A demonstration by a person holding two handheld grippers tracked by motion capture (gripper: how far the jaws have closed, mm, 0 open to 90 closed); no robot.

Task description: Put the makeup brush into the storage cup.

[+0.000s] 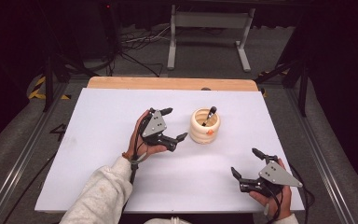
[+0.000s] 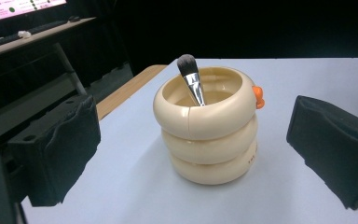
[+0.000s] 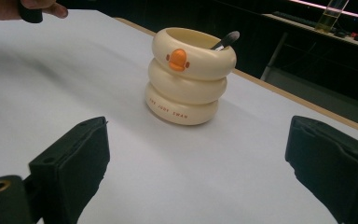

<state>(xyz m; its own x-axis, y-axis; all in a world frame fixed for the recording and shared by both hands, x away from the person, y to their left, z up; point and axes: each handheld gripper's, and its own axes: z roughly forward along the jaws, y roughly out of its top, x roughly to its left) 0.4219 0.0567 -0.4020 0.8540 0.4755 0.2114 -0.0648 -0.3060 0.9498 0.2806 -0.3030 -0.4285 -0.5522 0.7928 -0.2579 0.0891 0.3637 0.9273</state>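
Cream-coloured, a ringed holder [image 1: 204, 126] with a makeup brush [image 1: 209, 115] inside stands at the frame's centre on the white table [image 1: 98, 154]. The left gripper [image 1: 173, 124], jaws spread, sits just left of it; the right gripper [image 1: 246, 163], jaws also apart, waits lower right.

Room dark beyond the white table top [image 1: 98, 140], which has a wooden strip [image 1: 168, 83] along its far edge. Grey floor [image 1: 205, 51] with loose black cables [image 1: 140, 44]. Pale metal stand [image 1: 209, 28] behind. Yellow-black hazard tape [image 1: 39, 88] at left. Lit screen [image 2: 18, 7] over a dim side bench [image 2: 37, 30].
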